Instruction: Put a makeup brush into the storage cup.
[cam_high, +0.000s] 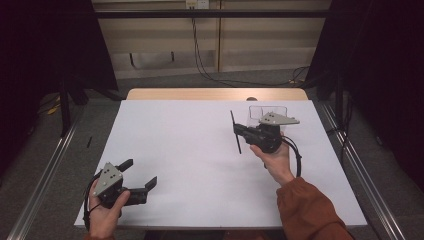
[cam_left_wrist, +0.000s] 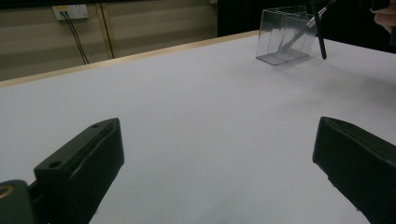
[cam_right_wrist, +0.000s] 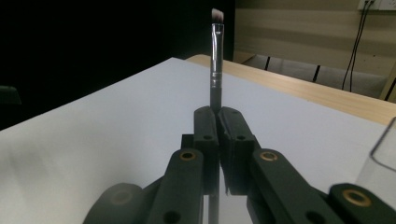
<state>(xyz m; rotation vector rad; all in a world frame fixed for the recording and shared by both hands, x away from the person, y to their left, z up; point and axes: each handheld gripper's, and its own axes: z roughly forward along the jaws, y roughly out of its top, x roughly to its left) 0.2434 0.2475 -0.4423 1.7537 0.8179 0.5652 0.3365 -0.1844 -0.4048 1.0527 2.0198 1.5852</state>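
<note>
A thin black brush with a silver ferrule and a pale angled tip is pinched mid-handle by my right gripper, whose jaws are shut on it. It hangs above the white table, just left of a clear plastic box. In the left gripper view the box stands at the far right with the brush beside it. My left gripper rests low at the table's front left, open, with nothing between its jaws.
A wooden strip runs along the table's far edge. Dark curtains flank both sides and cables hang on the back wall. The clear box's rim sits close to the right gripper.
</note>
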